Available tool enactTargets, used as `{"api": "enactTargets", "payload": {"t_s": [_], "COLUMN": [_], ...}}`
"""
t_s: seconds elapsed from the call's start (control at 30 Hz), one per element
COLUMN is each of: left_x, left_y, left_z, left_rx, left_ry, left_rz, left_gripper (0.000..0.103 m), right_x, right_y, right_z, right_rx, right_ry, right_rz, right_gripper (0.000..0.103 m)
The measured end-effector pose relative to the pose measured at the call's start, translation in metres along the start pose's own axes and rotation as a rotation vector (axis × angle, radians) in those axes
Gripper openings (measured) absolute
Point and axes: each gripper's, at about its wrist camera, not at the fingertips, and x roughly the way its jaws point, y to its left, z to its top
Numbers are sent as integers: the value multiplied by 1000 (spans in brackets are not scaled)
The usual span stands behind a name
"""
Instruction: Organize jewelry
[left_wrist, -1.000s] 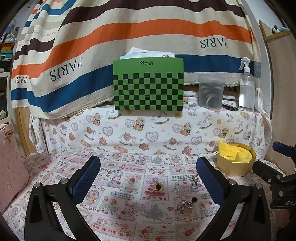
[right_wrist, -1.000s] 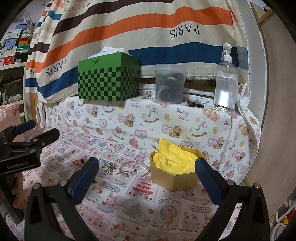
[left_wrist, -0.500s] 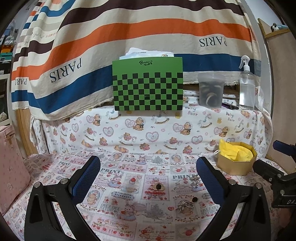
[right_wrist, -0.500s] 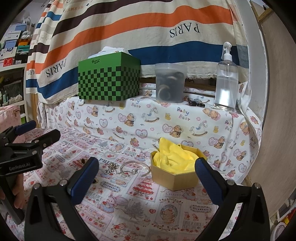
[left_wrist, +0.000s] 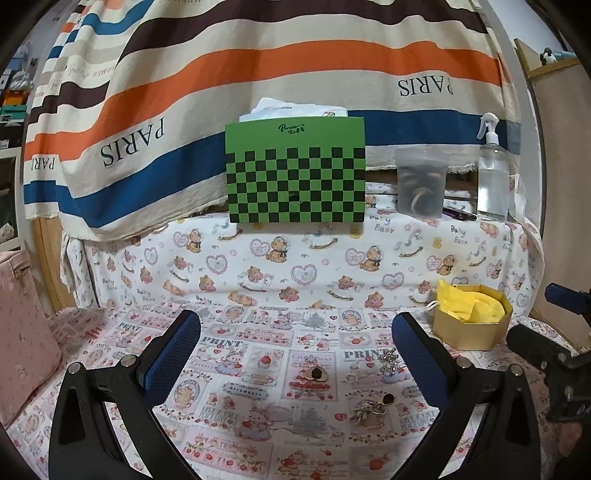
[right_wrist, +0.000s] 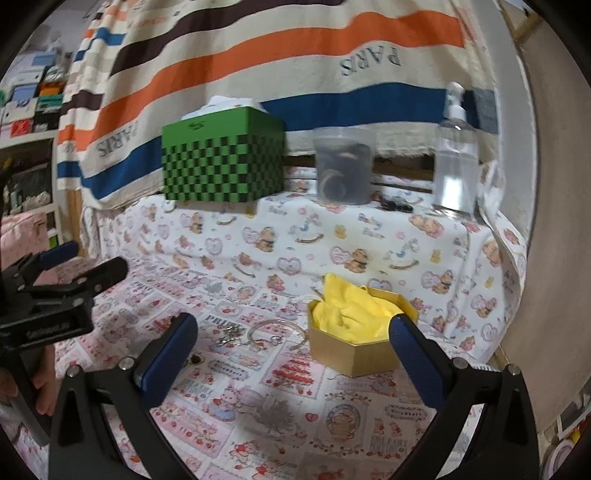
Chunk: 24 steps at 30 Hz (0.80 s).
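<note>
Both tongs are wide apart and hold nothing; no jewelry is picked up yet.

Left gripper (left_wrist: 295, 350) hangs over the brooch (left_wrist: 317, 373); the bangle (right_wrist: 275, 334) lies on the cloth beside the gold box (right_wrist: 354, 358); right gripper (right_wrist: 295, 354) should drop, pinch one, and put it inside.

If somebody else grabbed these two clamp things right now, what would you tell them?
Left gripper: open, empty, above the printed cloth.
Right gripper: open, empty, aimed toward the gold box.
The box sits at the right, lined with yellow tissue; no jewelry is visible in it.
Loose on the cloth: a bangle, a sparkly silver piece, a gold ring, a cluster of pieces.
Done: nothing visibly stored.
Left: probably moving every piece into the box.
</note>
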Motion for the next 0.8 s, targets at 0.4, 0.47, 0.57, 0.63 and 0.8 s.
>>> {"api": "enactTargets", "payload": {"t_s": [0.4, 0.47, 0.57, 0.63, 0.8], "left_x": [2, 1, 2, 2, 2], "left_y": [2, 2, 2, 2, 2], "left_z": [0, -1, -1, -1, -1], "left_rx": [-9, -7, -5, -6, -6], "left_ry": [2, 2, 5, 5, 5], "left_rz": [4, 2, 3, 4, 3], "left_gripper": [103, 103, 103, 103, 103], "right_x": [-5, -5, -4, -3, -3], "right_y": [2, 2, 2, 2, 3], "right_z": [1, 1, 1, 1, 1], "right_rx": [-9, -12, -14, -18, -16], "right_ry": [-18, -17, -19, -19, -16], "right_rz": [-13, -13, -18, -19, -16], "right_gripper": [103, 103, 103, 103, 103]}}
